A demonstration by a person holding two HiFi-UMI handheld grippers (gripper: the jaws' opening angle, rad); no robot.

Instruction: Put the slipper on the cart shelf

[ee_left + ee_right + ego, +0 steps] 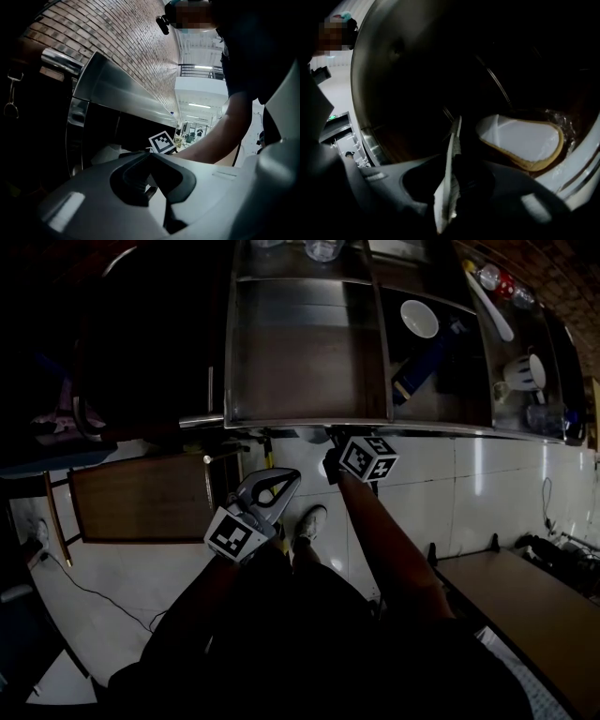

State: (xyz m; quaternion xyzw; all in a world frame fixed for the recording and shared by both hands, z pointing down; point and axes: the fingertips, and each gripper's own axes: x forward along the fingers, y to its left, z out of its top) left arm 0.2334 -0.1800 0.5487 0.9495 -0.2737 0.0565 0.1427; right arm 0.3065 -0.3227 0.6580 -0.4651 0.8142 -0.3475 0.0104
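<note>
1. While pinched edge-on in the right tool (453,161): slipper (445,190) inside the cart (309,421), over the brown lower table (393,145). Touching the table or not, cannot tell.
2. Right tool clamped on the thin sole, with the rest of the slipper sticking out past the tips.
3. Second slipper (525,143) flat on the same table, pale insole up, off to the right and apart from the held one.
4. Left tool (151,159) pressed together with nothing in it, outside the cart, just short of its front rim.
5. Handling, as a judgement: light, soft, thin floppy sole. Likely to sag or swing from an edge pinch. Not fragile, and fabric not slippery.
6. Best hold, as a judgement: sole rim around mid-length, or the upper strap, to limit droop. Present pinch probably adequate for a short set-down.
7. Risk, as a judgement: landing on its side or on top of the second slipper. Better laid flat beside it before spreading the tool.
</note>
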